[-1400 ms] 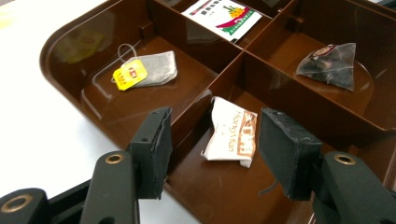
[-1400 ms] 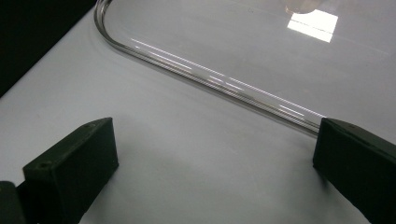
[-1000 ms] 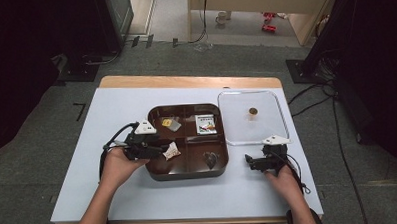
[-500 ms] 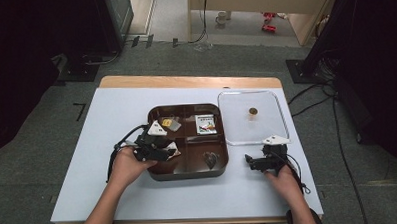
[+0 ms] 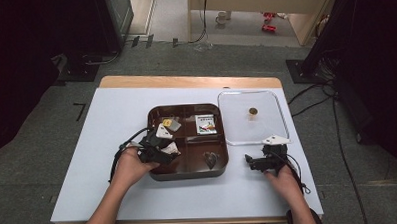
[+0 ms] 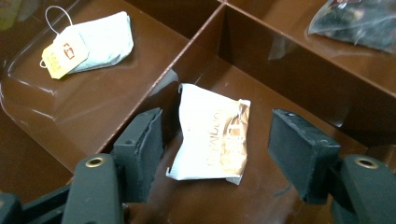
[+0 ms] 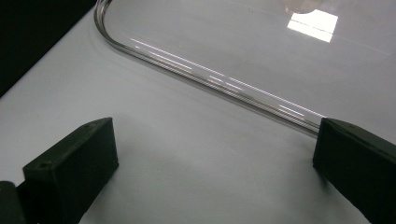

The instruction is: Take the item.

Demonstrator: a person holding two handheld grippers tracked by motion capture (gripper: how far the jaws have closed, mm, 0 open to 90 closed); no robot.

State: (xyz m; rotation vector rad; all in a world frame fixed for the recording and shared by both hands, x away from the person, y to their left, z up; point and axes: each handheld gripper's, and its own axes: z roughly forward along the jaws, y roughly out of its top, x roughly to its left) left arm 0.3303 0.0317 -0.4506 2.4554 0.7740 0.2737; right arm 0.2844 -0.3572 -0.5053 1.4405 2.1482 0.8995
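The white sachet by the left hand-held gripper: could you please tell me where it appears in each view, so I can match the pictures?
High view: the white sachet lies in the near-left compartment of the brown tray, at the left hand-held gripper.
Left gripper view: lower centre, flat on the compartment floor between the open jaws.
Right gripper view: not in it.
Shared landmark: the tea bag with its yellow tag, in the next compartment.
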